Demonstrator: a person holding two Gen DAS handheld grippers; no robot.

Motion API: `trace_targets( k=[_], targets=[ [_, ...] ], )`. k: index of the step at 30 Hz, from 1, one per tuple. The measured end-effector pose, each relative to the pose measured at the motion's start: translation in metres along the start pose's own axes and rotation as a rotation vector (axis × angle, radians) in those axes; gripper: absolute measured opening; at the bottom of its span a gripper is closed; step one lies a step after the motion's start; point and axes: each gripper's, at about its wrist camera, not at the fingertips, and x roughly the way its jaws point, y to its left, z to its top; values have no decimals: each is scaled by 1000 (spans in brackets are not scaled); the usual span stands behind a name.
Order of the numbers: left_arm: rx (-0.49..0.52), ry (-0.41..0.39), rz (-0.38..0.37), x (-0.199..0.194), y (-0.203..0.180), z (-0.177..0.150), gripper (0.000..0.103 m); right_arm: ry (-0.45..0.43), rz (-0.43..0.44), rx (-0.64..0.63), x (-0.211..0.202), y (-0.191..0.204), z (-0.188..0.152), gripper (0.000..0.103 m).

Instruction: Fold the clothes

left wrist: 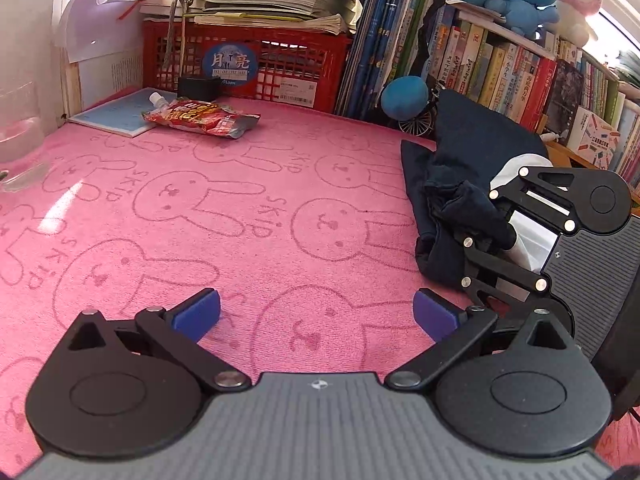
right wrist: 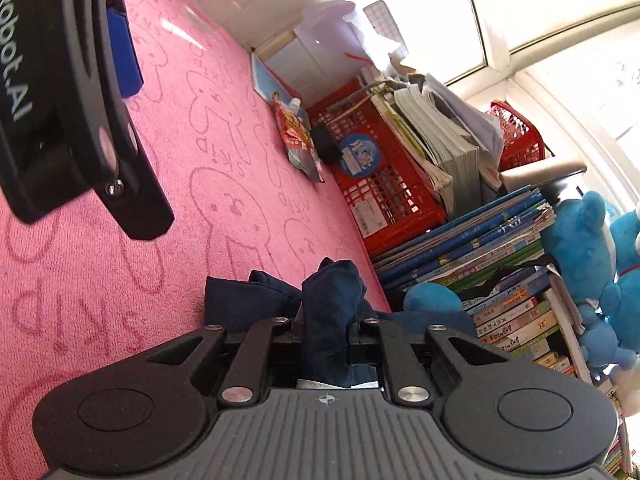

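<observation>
My right tongs [right wrist: 326, 336] clamped on bunched fold of navy garment [left wrist: 460, 168], which lies crumpled at 3 o'clock on pink bunny towel [left wrist: 240, 208]. My left tongs [left wrist: 316, 312] apart, empty. Risk: grip holds a wad, not an edge; lifting could drag whole heap, fold skewed.

garment [left wrist: 460, 168] on towel [left wrist: 240, 208] at right, crate [left wrist: 248, 60] behind, snack pouch [left wrist: 200, 118] before crate

Left gripper [left wrist: 316, 316] held low with jaws spread wide, right gripper [right wrist: 326, 330] rolled sideways, jaws clamped together.
</observation>
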Motion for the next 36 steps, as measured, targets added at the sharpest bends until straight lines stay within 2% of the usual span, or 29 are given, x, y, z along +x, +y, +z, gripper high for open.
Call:
trace_targets(
  k=[2,5,9,11,13,15,19,21,22,23,24,26,31,35,36],
  targets=[
    [-40,-13,-27,-8,13,10,103,-14,6,-9,0,3,0,15],
    [-109,-32,-119,-12,22,31,103,-35,13,-22,0,7,0,15],
    [-106,-30,-161,0,4,52,103,-69,17,-1,-14,6,-2,16],
    [-117,0,-187,13,-4,56,103,-87,29,9,-23,4,-3,16],
    [-115,25,-192,24,-13,57,103,-90,32,6,-27,4,-4,16],
    [-70,40,-168,32,-28,54,103,-86,23,-6,-25,9,-2,20],
    [-61,26,-152,37,-32,52,103,-60,-9,-16,-25,16,0,25],
    [-83,31,-115,40,-28,53,103,-69,-39,-2,-40,12,-3,36],
    [-74,44,-82,44,-28,54,103,-80,-60,17,-49,9,-5,62],
    [-59,48,-70,47,-29,52,103,-91,-76,37,-60,5,-8,95],
    [-44,52,-66,49,-32,50,103,-96,-79,66,-73,-2,-13,103],
    [-13,61,-56,53,-36,45,103,-101,-86,124,-98,-15,-24,103],
    [35,59,-25,59,-43,36,103,77,-123,312,-137,-38,-73,103],
    [71,46,-2,61,-48,32,103,276,-163,521,-134,-56,-119,103],
    [81,42,5,61,-49,31,103,300,-165,574,-130,-62,-126,103]
  ],
)
